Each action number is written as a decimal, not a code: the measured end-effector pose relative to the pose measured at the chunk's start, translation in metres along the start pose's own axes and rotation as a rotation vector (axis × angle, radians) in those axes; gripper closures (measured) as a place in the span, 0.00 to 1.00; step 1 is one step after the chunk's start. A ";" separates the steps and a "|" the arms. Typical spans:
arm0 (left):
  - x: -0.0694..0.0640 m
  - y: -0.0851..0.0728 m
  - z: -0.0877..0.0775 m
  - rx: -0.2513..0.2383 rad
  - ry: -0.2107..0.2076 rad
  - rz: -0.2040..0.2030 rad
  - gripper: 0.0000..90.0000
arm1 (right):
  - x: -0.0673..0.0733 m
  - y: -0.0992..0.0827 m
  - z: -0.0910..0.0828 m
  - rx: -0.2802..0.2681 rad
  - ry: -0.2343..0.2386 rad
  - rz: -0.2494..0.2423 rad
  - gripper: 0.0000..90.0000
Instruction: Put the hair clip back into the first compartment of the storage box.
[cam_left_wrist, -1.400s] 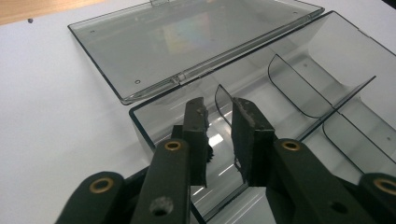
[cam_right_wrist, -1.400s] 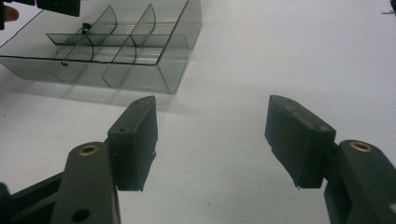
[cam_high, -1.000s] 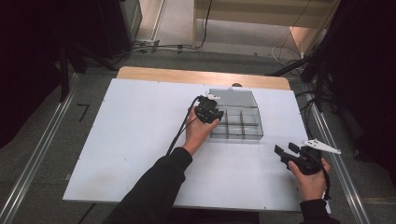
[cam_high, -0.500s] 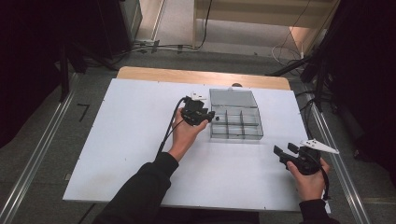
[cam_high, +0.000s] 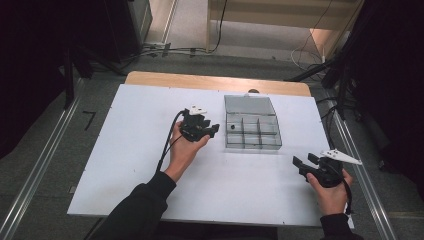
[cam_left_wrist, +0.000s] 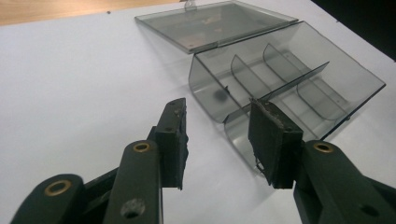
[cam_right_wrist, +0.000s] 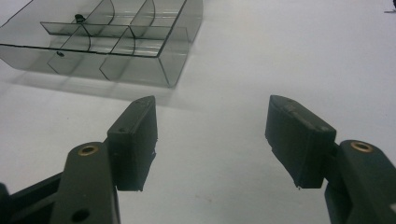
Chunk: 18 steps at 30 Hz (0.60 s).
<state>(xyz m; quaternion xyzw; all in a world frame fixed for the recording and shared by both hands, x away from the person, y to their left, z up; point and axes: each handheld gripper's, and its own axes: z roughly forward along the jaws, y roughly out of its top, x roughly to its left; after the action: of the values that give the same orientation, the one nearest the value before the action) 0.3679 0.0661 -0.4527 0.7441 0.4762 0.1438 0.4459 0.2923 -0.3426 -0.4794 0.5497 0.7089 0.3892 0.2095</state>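
Clear compartment box (cam_high: 252, 131) on the white desk (cam_high: 125, 150), toward the far right of centre, lid (cam_high: 248, 104) swung fully open and lying flat on the desk behind the tray. Tray split by thin walls into small compartments; one small dark item (cam_high: 232, 127) in the near-left compartment as seen from above, possibly a screw or a similar bit, too small to make out. Same dark speck (cam_left_wrist: 218, 95) seen through the box's curved end wall in the left gripper view, and again (cam_right_wrist: 79, 17) in the right gripper view at the far end of the tray.

Left gripper (cam_high: 212, 130) held just left of the box, pointing toward it, clear of the wall. Fingers (cam_left_wrist: 172, 140) spread partway, having just been opening, nothing between them, only bare desk in the gap; box end wall (cam_left_wrist: 205, 88) close ahead of the tips. Worn, frayed padding on the right-hand finger (cam_left_wrist: 271, 140) in that view.

Right gripper (cam_high: 303, 164) near the desk's front right corner, well apart from the box, angled toward it. Fingers (cam_right_wrist: 135, 137) spread wide, empty, white desk between them; box (cam_right_wrist: 116, 42) up and to the left in that view.

Wooden strip (cam_high: 215, 83) along the desk's far edge.
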 end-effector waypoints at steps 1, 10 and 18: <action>0.002 -0.002 -0.002 -0.001 -0.001 -0.003 0.65 | 0.000 0.000 0.000 0.001 0.000 -0.001 0.36; 0.016 -0.017 -0.022 -0.013 0.005 -0.033 0.61 | 0.004 0.000 0.001 0.007 -0.004 -0.008 0.36; 0.025 -0.024 -0.031 -0.018 0.017 -0.042 0.60 | 0.004 0.000 0.002 0.011 -0.006 -0.008 0.36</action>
<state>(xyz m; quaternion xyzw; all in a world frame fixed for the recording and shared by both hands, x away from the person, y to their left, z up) 0.3468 0.1069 -0.4601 0.7288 0.4943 0.1451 0.4512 0.2925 -0.3384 -0.4801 0.5492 0.7125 0.3828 0.2102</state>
